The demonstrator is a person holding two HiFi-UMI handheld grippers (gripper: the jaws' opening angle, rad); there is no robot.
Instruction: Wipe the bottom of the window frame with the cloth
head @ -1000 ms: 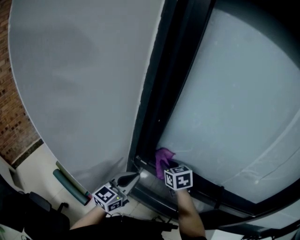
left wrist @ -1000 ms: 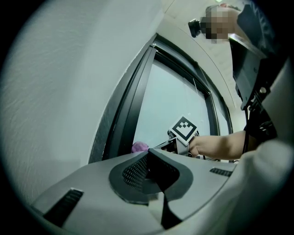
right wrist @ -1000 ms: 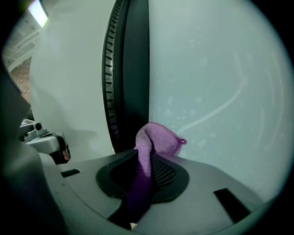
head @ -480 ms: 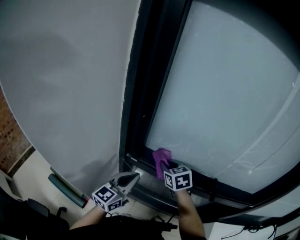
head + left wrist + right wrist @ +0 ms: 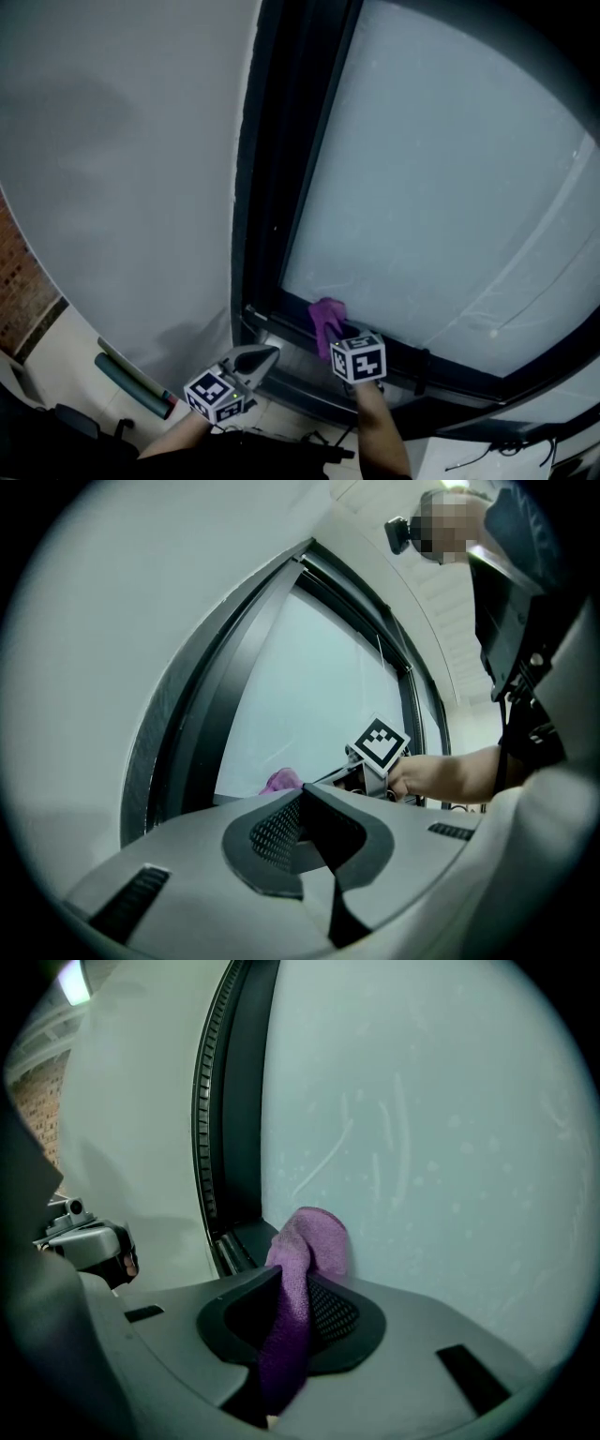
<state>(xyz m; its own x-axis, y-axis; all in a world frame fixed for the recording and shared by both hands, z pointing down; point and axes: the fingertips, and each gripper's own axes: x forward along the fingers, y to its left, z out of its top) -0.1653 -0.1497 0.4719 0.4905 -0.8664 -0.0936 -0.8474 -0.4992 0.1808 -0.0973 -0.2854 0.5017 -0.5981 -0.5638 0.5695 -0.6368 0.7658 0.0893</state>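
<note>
A purple cloth is pinched in my right gripper, which is shut on it. The cloth bunches against the frosted glass just above the dark bottom rail of the window frame, near the frame's lower left corner. My left gripper hangs shut and empty a little left of that corner, below the rail. From the left gripper view I see the cloth and the right gripper's marker cube held by a hand.
A pale wall fills the left side. The dark upright of the window frame runs up from the corner. A green roll lies on the floor by the wall, with brick at far left.
The view has shifted, so the frame sits further left in the picture. Both grippers and the cloth keep about the same place at the lower left corner of the glass.
</note>
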